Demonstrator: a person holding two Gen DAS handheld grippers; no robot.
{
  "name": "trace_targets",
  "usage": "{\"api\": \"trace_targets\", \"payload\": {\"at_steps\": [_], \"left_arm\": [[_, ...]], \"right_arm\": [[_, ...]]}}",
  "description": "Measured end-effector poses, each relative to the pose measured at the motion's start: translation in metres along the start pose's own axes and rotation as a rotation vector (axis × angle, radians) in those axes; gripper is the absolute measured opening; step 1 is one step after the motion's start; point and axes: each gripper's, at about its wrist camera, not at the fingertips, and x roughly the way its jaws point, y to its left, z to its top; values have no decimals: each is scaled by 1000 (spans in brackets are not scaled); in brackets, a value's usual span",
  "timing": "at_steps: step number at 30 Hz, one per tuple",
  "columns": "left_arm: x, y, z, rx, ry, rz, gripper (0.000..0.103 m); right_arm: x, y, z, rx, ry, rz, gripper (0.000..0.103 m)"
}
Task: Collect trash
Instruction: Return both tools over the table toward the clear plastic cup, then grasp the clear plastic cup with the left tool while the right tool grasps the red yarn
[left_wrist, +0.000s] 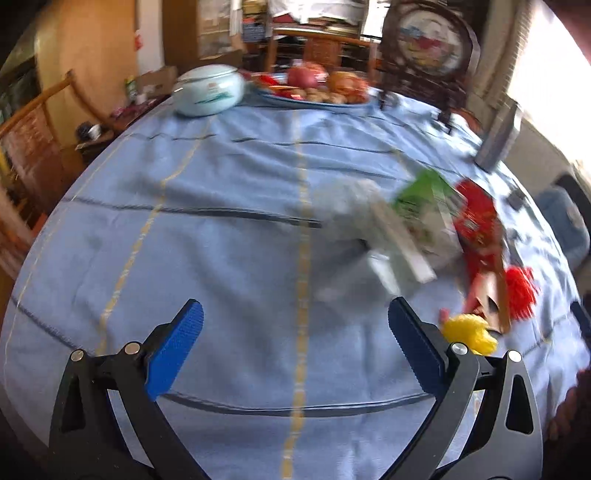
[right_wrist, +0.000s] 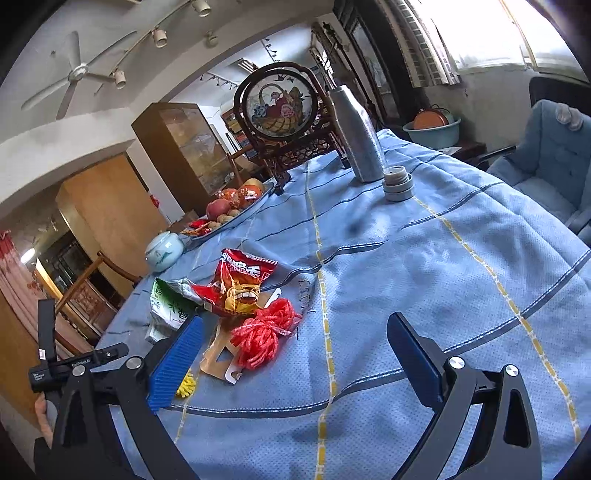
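Note:
Trash lies in a loose pile on the blue tablecloth (right_wrist: 424, 266): a red snack bag (right_wrist: 242, 282), a green and white wrapper (right_wrist: 168, 308), a red plastic mesh bundle (right_wrist: 264, 332), a brown cardboard piece (right_wrist: 218, 356) and a yellow scrap (right_wrist: 185, 385). In the blurred left wrist view the same pile sits to the right: green wrapper (left_wrist: 424, 210), red bag (left_wrist: 476, 221), red mesh (left_wrist: 521, 295), yellow scrap (left_wrist: 471, 332). My left gripper (left_wrist: 295, 321) is open over bare cloth left of the pile. My right gripper (right_wrist: 295, 328) is open, its left finger beside the pile.
A pale lidded jar (left_wrist: 208, 90) and a fruit tray (left_wrist: 314, 92) stand at the far side. A framed round picture (right_wrist: 282, 107), a silver flask (right_wrist: 356, 136) and its grey lid (right_wrist: 397, 182) stand at the back. A blue chair (right_wrist: 543, 155) is at right.

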Motion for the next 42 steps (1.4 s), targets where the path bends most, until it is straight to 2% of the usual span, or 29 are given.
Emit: {"api": "trace_targets", "payload": {"at_steps": [3, 8, 10, 12, 14, 16, 19, 21, 26, 31, 35, 39, 41, 42], "left_arm": [[5, -30, 0, 92, -40, 29, 97], [6, -65, -8, 310, -166, 167, 96], [8, -70, -9, 364, -154, 142, 95], [9, -69, -10, 382, -137, 113, 81], [13, -63, -11, 384, -93, 81, 50], [16, -55, -13, 358, -57, 50, 35], [7, -40, -13, 284, -53, 19, 35], [-7, -30, -15, 242, -78, 1, 35], [-45, -5, -25, 145, -160, 15, 35], [-58, 9, -38, 115, -179, 38, 35], [-61, 14, -45, 115, -193, 55, 35], [-65, 23, -45, 84, -196, 10, 35], [-64, 25, -45, 77, -188, -12, 35], [-62, 26, -45, 75, -181, -18, 35]], "right_arm": [[1, 0, 0, 0, 4, -4, 97], [3, -4, 1, 16, 27, 17, 97], [5, -5, 1, 22, 35, 25, 97], [6, -5, 1, 24, 38, 28, 97], [6, -5, 1, 22, 40, 29, 97], [7, -4, 1, 16, 43, 29, 97], [7, -1, 1, 1, 47, 24, 97], [8, 1, 1, -10, 50, 20, 97], [13, 7, 1, -40, 73, 6, 92], [21, 31, -1, -124, 98, -40, 75], [35, 53, 0, -163, 148, -22, 66], [61, 69, -1, -219, 217, -88, 59], [74, 67, -3, -214, 265, -111, 48], [78, 64, -4, -205, 282, -117, 33]]}}
